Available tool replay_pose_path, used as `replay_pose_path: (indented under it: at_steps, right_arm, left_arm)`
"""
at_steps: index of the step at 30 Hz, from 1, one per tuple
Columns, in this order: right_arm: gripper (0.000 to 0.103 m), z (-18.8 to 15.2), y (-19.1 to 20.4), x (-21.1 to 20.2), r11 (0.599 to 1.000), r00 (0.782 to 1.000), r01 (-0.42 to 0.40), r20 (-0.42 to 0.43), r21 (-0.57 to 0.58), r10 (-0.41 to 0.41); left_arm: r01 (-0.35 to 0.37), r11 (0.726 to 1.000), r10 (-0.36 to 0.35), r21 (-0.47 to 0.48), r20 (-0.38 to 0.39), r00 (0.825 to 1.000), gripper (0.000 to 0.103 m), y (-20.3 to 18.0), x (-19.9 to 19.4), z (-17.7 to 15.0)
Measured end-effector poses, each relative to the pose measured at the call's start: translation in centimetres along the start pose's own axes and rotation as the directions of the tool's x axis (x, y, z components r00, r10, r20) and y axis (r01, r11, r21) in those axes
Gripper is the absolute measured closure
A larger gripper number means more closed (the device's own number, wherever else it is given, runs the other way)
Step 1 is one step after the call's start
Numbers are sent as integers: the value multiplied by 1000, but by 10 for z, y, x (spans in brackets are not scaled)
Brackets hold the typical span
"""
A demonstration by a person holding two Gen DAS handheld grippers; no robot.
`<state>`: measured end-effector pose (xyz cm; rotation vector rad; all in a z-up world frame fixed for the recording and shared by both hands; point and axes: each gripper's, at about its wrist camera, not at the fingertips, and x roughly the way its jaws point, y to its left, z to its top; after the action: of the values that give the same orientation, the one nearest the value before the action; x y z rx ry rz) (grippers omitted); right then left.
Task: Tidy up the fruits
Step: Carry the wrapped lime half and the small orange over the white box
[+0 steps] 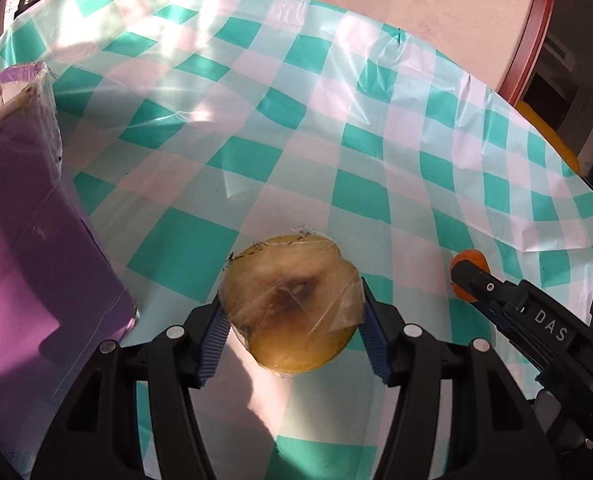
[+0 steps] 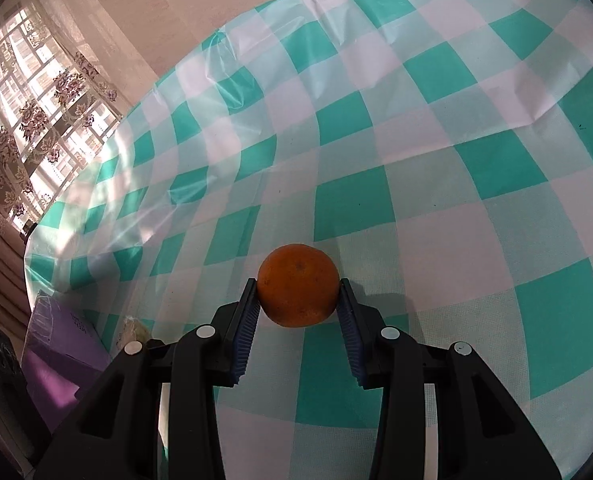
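Two claws loaded: left gripper (image 1: 292,322) clamps wrapped pear (image 1: 292,304), right gripper (image 2: 298,312) clamps orange (image 2: 298,285). Purple box (image 1: 36,216) lies left, nearer the left gripper.

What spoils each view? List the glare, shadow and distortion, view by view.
Left wrist: sun streaks glare across the cloth, the wrap on the pear glints, the box casts shadow, and fisheye bends the checks. Right wrist: the window is blown out, glare washes the left cloth, and the orange is sharp in the claw.
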<state>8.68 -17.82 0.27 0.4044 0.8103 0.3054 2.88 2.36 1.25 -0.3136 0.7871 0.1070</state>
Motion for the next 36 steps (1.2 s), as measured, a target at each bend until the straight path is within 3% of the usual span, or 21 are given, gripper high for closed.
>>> replay_pose_path:
  at_steps: [12,26,32,36]
  right_arm:
    - [64,-43,14,-33,998,1000,-2,-1,-63,1]
    - [64,-70,29,-55,994,999,-41,10,-101,42]
    - [64,-77,43,-68,989,994,-85,59,-121,93]
    - [64,-79,61,-80,983,986,-110,105,-149,126]
  left_arm:
    - [65,998,-65,-4,62,996,44,36,-55,-40]
    - [66,998,-68,17,164,984,44,45,-87,-54]
    - [62,998,-59,-1,266,962,44,54,-118,-63]
    - [15,999,-27,35,367,930,44,47,-148,-69]
